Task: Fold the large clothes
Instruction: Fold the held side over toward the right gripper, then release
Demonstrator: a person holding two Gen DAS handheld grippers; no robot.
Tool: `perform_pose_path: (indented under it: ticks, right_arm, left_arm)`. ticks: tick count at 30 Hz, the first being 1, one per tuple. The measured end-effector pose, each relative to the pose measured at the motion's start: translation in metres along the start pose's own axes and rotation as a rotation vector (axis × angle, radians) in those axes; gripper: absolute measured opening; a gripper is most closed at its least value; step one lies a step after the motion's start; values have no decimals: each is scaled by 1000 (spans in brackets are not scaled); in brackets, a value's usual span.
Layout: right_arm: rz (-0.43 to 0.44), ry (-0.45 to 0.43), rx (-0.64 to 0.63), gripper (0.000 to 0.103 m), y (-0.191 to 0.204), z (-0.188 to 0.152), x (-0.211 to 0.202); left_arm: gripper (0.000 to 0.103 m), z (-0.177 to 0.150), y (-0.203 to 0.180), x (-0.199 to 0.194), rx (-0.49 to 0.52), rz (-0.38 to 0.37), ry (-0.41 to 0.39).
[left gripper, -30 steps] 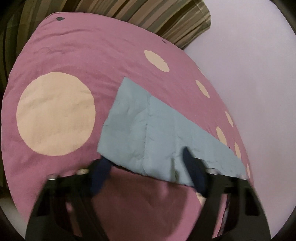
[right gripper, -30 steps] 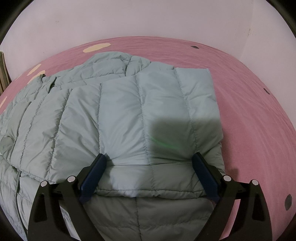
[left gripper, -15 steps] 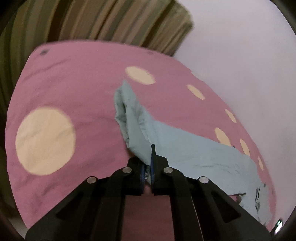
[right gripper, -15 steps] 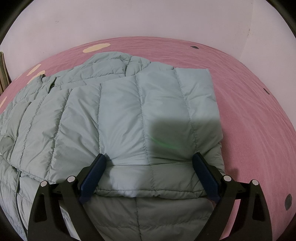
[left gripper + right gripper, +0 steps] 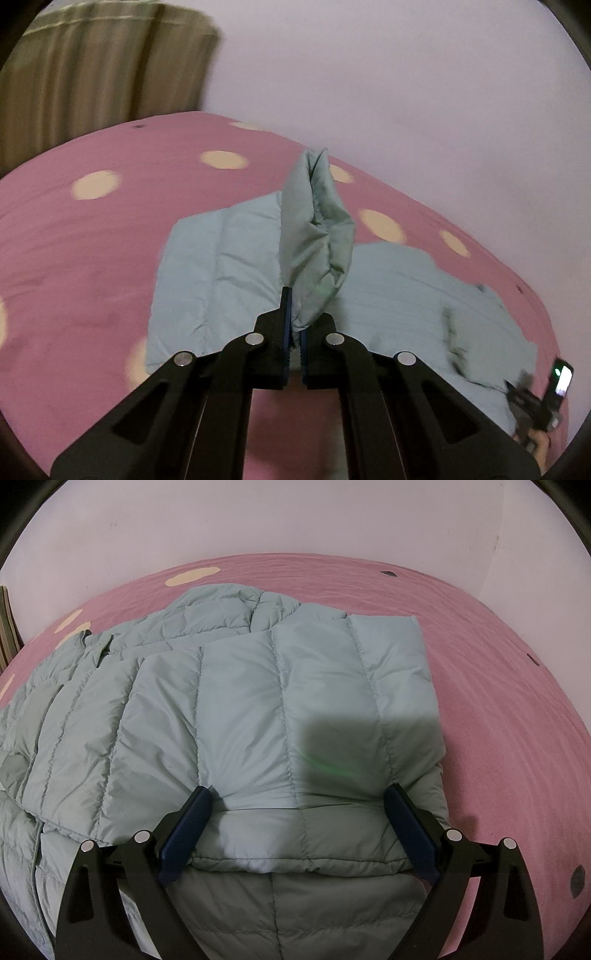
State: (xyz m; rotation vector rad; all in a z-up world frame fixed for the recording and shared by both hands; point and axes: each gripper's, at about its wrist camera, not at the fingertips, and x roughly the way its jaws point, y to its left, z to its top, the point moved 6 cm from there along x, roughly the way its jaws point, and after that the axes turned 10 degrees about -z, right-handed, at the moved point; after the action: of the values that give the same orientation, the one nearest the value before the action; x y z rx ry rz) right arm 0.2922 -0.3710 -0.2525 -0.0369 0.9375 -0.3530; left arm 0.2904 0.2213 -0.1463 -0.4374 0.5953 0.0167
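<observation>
A pale teal quilted puffer jacket [image 5: 258, 709] lies spread on a pink bedsheet [image 5: 498, 701]. Its right sleeve is folded across the body. My right gripper [image 5: 299, 819] is open, its blue pads [image 5: 184, 830] resting on the folded sleeve's edge without pinching it. In the left wrist view my left gripper [image 5: 294, 332] is shut on the jacket's other sleeve end [image 5: 314, 236], which stands lifted above the rest of the jacket [image 5: 221, 266]. The pink sheet [image 5: 74, 258] has cream dots.
A pale wall [image 5: 406, 92] runs along the bed's far side. Striped olive curtains [image 5: 92, 74] hang at the far left. The right gripper and hand [image 5: 543, 410] show at the left view's lower right edge. Small dark spots [image 5: 576, 880] mark the sheet.
My left gripper went from open over the flat sleeve to shut on it, then lifted it and swung toward the jacket body. The right gripper has not moved.
</observation>
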Motion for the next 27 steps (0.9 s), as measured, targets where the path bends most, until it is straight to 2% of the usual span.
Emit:
perform_pose_path:
  ticks: [6, 14, 23, 27]
  right_arm:
    - [3, 0, 2, 93, 0, 1, 0]
    - [3, 1, 3, 93, 0, 1, 0]
    - [4, 1, 5, 93, -2, 1, 0]
    - [6, 1, 7, 93, -2, 1, 0]
  left_arm:
    - [3, -21, -94, 45, 128, -101, 73]
    - [3, -61, -177, 88, 253, -170, 156]
    - [3, -111, -246, 122, 353, -205, 237]
    - [3, -126, -263, 132, 374, -222, 265]
